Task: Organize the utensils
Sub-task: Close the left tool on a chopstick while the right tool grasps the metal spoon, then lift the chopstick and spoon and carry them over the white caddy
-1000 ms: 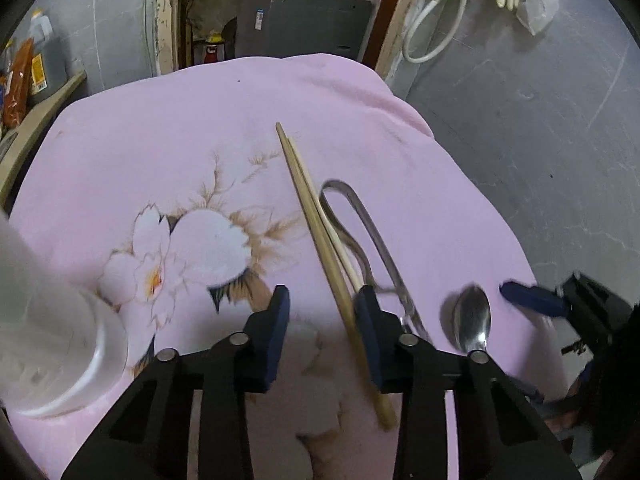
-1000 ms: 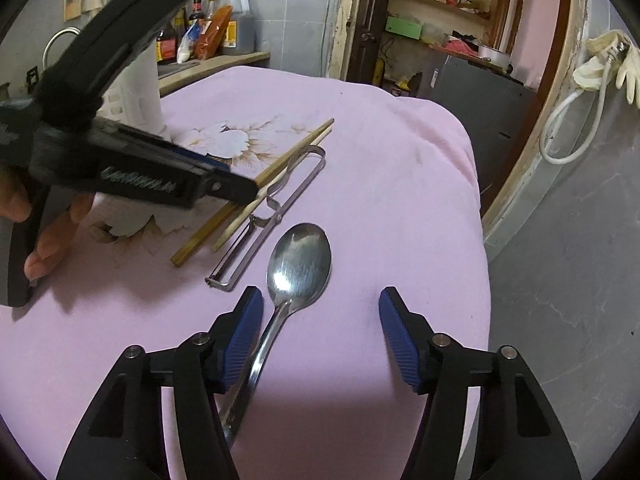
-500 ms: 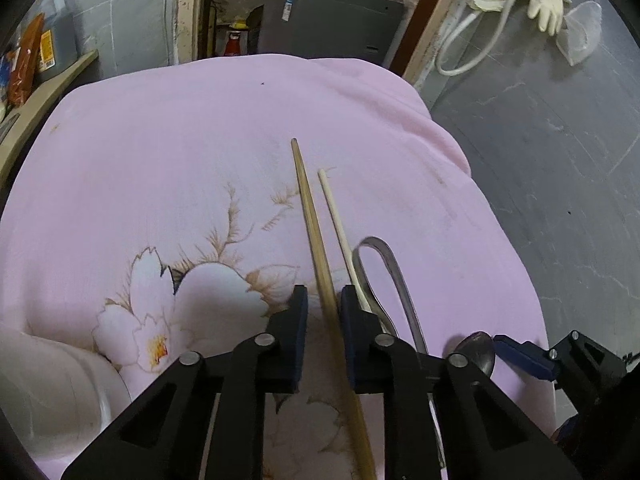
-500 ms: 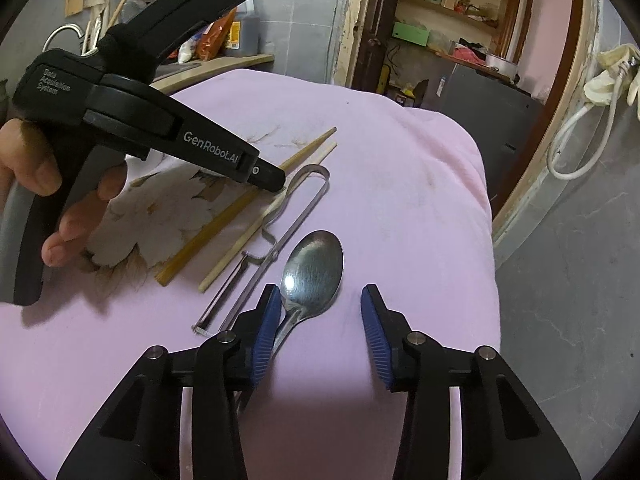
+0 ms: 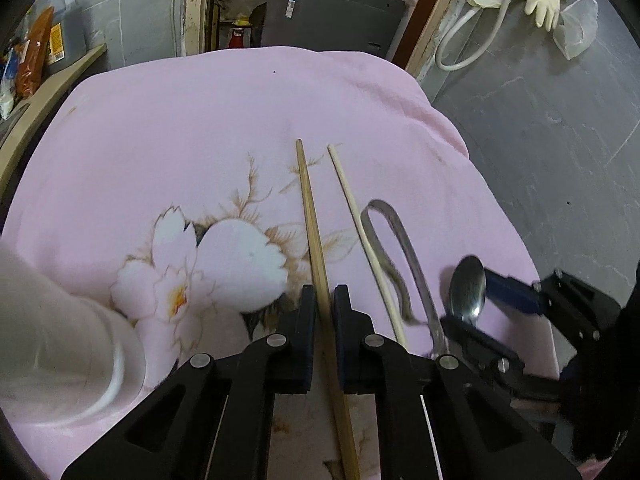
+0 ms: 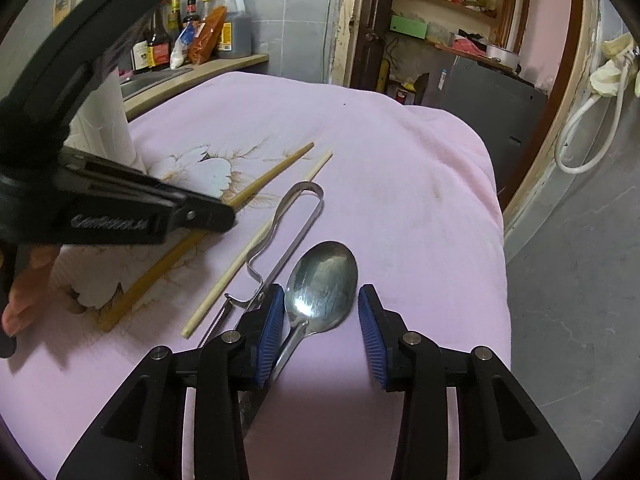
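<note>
The darker bamboo chopstick (image 5: 312, 216) lies on the pink flowered cloth (image 5: 200, 120), and my left gripper (image 5: 324, 300) is shut on its middle. A paler chopstick (image 5: 352, 208) lies just to its right, then a metal peeler (image 5: 400, 240), then a steel spoon (image 5: 466, 284). In the right wrist view my right gripper (image 6: 322, 320) straddles the rear of the spoon (image 6: 324, 276) bowl. Its blue pads (image 6: 370, 332) stand half open, the left pad against the spoon's neck and a slim gap on the right. The left gripper (image 6: 228, 216) reaches in from the left over the darker chopstick (image 6: 276, 172).
A white cylindrical container (image 5: 52, 340) stands at the cloth's left, close to my left gripper. Sauce bottles (image 6: 192, 36) line a counter behind. The cloth's edge drops to a grey floor on the right. A person's hand (image 6: 28, 296) holds the left gripper.
My left jaws have closed from wide apart onto the darker chopstick. My right jaws have narrowed and moved forward, so the spoon bowl now sits between the pads.
</note>
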{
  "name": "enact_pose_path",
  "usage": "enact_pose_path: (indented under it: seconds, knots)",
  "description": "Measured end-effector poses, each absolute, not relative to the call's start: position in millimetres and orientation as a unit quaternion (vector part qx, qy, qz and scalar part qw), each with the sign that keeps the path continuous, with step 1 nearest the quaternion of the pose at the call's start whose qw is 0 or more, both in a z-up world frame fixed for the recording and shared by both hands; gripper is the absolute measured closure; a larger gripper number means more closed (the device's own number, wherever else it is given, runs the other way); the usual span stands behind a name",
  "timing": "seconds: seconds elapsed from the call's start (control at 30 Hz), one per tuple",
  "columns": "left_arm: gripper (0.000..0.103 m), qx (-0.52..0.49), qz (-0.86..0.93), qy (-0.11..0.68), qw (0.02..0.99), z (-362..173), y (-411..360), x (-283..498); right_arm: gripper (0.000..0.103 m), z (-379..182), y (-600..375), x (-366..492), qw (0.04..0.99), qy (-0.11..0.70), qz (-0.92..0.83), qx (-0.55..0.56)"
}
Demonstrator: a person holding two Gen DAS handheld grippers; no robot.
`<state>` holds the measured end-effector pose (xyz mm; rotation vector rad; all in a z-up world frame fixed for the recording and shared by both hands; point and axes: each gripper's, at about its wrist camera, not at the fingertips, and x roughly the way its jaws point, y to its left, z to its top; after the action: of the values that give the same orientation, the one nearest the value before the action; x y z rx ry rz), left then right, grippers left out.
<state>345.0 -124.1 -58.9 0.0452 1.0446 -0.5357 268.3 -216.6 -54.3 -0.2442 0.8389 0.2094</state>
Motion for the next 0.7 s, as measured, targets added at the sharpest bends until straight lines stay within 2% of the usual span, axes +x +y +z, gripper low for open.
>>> enact_pose_path:
  seconds: [0.27, 0.4, 0.7]
  knots:
    - [0.096, 0.031, -0.251, 0.515, 0.819, -56.6, -128.7, 350.0, 0.063, -58.5, -212.1, 275.5, 0.898, 0.414, 0.101, -0.113]
    - [0.096, 0.039, -0.249, 0.51, 0.822, -56.3, -129.2, 347.2, 0.074, -58.1, -210.1, 272.1, 0.9, 0.408, 0.102, -0.112]
    - [0.099, -0.014, -0.267, 0.46, 0.847, -56.2, -110.9, 316.2, 0.075, -43.1, -211.4, 252.1, 0.924, 0.353, 0.087, -0.116]
